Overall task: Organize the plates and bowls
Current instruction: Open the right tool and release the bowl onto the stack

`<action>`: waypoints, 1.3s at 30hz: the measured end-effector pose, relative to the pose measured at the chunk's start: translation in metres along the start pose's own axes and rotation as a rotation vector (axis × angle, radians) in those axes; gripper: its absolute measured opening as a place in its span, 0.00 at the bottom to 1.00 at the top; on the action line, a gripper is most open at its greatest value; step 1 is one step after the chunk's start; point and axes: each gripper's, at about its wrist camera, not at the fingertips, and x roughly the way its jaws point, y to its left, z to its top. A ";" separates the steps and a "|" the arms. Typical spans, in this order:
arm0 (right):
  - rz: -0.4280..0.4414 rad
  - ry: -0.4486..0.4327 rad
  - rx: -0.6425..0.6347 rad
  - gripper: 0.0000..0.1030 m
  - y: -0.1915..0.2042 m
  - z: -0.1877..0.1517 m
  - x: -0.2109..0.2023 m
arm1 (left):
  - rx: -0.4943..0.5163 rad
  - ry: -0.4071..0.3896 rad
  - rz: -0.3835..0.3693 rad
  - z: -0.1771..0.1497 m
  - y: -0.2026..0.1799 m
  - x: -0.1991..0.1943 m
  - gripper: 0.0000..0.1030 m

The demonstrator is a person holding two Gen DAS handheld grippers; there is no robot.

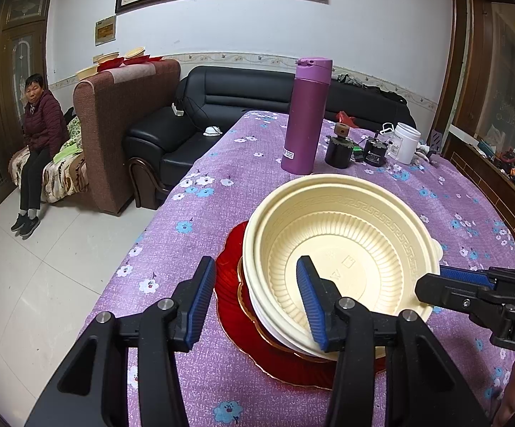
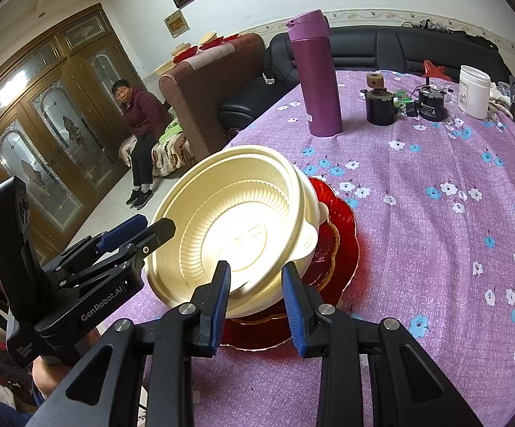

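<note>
A stack of cream plastic bowls [image 1: 342, 245] sits on red plates [image 1: 236, 306] on the purple flowered tablecloth. My left gripper [image 1: 255, 270] is open, straddling the bowls' near-left rim: one finger is outside, the other inside the top bowl. My right gripper [image 2: 256, 274] is open around the near rim of the cream bowls [image 2: 236, 220], which rest on the red plates [image 2: 339, 245]. The right gripper also shows in the left wrist view [image 1: 446, 281], and the left gripper in the right wrist view [image 2: 140, 231].
A purple thermos [image 1: 307, 117], a black jar [image 1: 339, 149], a small black motor [image 1: 376, 151] and a white jar [image 1: 405, 142] stand at the table's far end. The table's left edge drops to the floor. A woman [image 1: 38, 131] sits at left. More bowls [image 1: 125, 58] sit on a brown sofa.
</note>
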 end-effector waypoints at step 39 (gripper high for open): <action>0.003 -0.029 0.016 0.37 -0.002 -0.005 -0.018 | -0.021 -0.032 0.004 0.005 0.003 -0.015 0.63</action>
